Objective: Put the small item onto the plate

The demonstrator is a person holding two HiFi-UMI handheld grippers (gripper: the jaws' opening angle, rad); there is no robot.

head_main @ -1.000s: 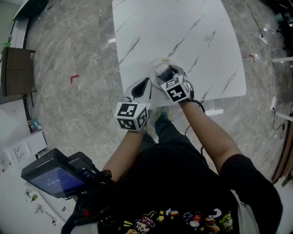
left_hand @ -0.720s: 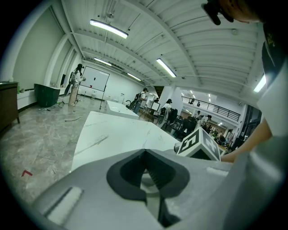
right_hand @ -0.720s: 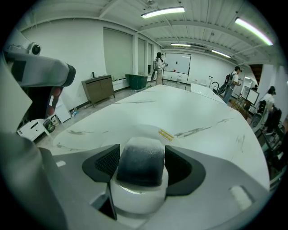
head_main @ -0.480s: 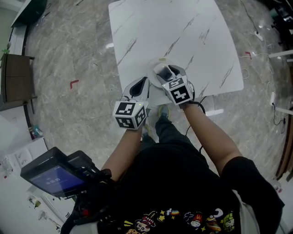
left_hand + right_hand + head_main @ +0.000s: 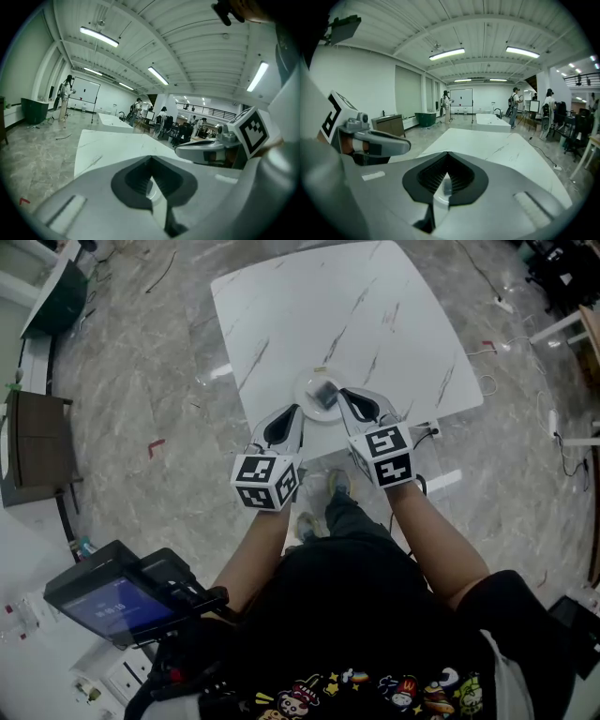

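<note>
On the plate [image 5: 303, 396] lies the small item [image 5: 325, 394]; my left gripper [image 5: 291, 414] and right gripper [image 5: 349, 397] flank it, both closed, empty

The plate [image 5: 302, 397] — small, round, white — sits flat on the marbled white surface [image 5: 394, 324], close to its near edge; the small item [image 5: 325, 393] — dark grey, roughly square — lies on the plate, about at its middle, turned slightly askew.
</note>
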